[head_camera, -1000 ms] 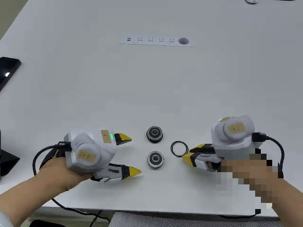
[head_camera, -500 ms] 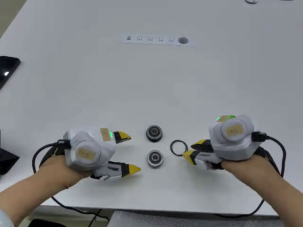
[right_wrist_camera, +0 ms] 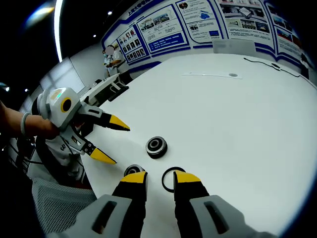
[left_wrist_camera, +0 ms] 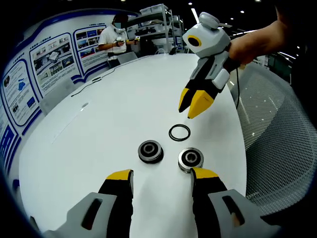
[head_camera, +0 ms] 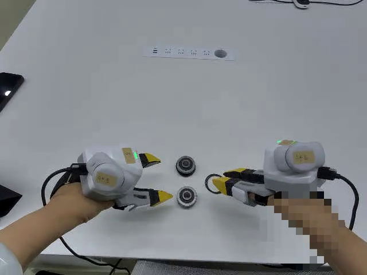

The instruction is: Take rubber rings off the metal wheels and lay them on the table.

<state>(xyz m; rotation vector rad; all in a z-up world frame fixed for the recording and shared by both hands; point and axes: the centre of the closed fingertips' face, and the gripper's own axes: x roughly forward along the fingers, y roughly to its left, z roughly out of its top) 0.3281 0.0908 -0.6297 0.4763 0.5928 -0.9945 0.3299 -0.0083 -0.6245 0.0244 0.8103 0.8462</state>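
Two small metal wheels sit near the table's front edge: the far wheel (head_camera: 185, 165) (left_wrist_camera: 150, 151) (right_wrist_camera: 156, 147) has a black outer rim, the near wheel (head_camera: 187, 195) (left_wrist_camera: 190, 158) (right_wrist_camera: 133, 171) shows a grey metal rim. A loose black rubber ring (head_camera: 211, 181) (left_wrist_camera: 179, 132) (right_wrist_camera: 171, 179) lies flat on the table to their right. My left gripper (head_camera: 156, 177) (left_wrist_camera: 161, 174) (right_wrist_camera: 110, 140) stands open just left of the wheels, holding nothing. My right gripper (head_camera: 223, 178) (right_wrist_camera: 158, 177) (left_wrist_camera: 194, 102) is open with a narrow gap, its tips at the ring's right edge and partly covering it.
A white power strip (head_camera: 189, 52) lies across the far middle of the white table (head_camera: 258, 103). A dark device (head_camera: 8, 86) sits at the left edge. Cables trail from both grippers over the front edge. A person stands far behind the table (left_wrist_camera: 119, 34).
My right gripper has moved left until its tips reach the ring. My left gripper has edged right toward the wheels. The wheels and ring lie where they were.
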